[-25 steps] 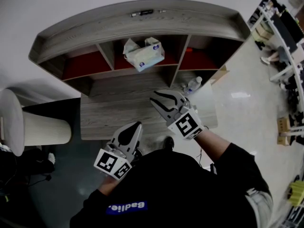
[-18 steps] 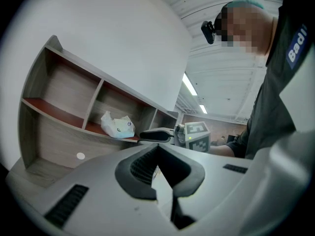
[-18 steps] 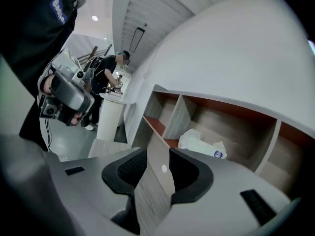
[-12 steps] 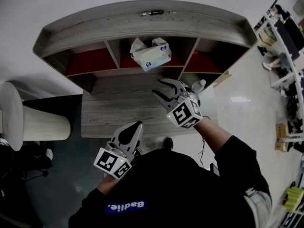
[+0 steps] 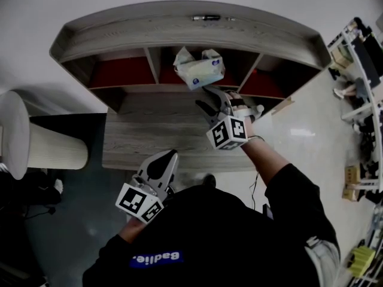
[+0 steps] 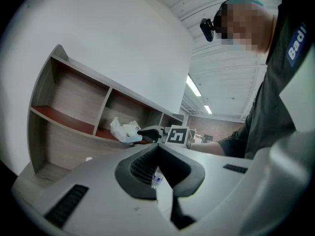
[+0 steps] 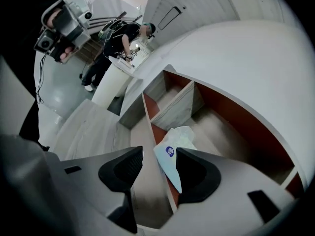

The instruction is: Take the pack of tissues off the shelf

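Observation:
The pack of tissues [image 5: 200, 69], white-blue plastic with a crumpled top, lies in the middle compartment of the wooden shelf [image 5: 119, 34]. My right gripper [image 5: 210, 99] reaches toward it just below the compartment's front edge. Its jaws are opening, and nothing is pressed between them. In the right gripper view the tissue pack [image 7: 172, 151] lies just ahead of the right gripper [image 7: 158, 159], in line with the gap between the pads. My left gripper [image 5: 168, 156] hangs back over the desk's near edge, shut and empty. The left gripper [image 6: 157, 149] view shows the tissue pack [image 6: 124, 131] far ahead.
A grey wooden desk [image 5: 149, 136] lies below the shelf. A clear water bottle [image 5: 256, 108] stands at the desk's right end. A pen-like object [image 5: 206, 18] lies on the shelf top. A white cylindrical stand [image 5: 36, 151] is at the left. A person [image 7: 118, 41] works further off.
My right gripper has moved forward and up toward the middle compartment, and its jaws have spread wider. The left gripper has stayed by the desk's near edge.

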`<state>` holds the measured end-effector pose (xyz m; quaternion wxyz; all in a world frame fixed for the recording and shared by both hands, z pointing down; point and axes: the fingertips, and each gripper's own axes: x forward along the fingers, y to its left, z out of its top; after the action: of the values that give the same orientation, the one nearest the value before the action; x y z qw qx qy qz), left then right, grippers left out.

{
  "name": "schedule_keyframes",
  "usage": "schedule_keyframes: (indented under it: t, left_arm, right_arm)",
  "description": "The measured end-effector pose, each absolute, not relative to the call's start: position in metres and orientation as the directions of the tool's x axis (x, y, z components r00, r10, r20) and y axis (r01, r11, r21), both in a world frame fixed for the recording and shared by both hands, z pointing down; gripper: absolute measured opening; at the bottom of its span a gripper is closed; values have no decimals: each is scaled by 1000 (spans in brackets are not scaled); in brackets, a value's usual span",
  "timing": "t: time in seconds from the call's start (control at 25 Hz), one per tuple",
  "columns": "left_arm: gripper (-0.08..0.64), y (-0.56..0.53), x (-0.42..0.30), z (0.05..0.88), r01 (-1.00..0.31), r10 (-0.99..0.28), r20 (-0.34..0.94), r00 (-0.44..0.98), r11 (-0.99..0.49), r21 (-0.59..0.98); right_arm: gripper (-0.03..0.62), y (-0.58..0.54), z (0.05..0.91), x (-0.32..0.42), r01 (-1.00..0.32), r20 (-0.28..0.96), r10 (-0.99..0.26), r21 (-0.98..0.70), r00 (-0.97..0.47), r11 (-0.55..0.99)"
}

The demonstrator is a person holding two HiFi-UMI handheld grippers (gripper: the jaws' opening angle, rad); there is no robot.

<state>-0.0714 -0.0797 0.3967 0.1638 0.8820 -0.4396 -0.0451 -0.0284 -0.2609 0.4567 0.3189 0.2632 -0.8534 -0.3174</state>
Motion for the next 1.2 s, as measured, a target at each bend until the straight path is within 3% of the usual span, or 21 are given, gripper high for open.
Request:
schedule_keyframes:
  t: [0.44, 0.96, 1.2]
  left_arm:
    - [-2, -77, -82, 399, -781, -811, 67, 581, -531, 329]
    - [-3, -68, -83, 402, -781, -810, 80, 580, -526, 337]
    - [-2, -68, -81, 401, -776, -805, 81, 588, -532, 338]
  right_arm:
    - [233, -295, 476, -40, -112, 421, -680, 797, -601, 593]
    - [233, -331, 514, -44, -21, 530, -700, 790, -479, 613]
    - [146, -335, 509, -43, -35, 517, -714, 798, -473, 601]
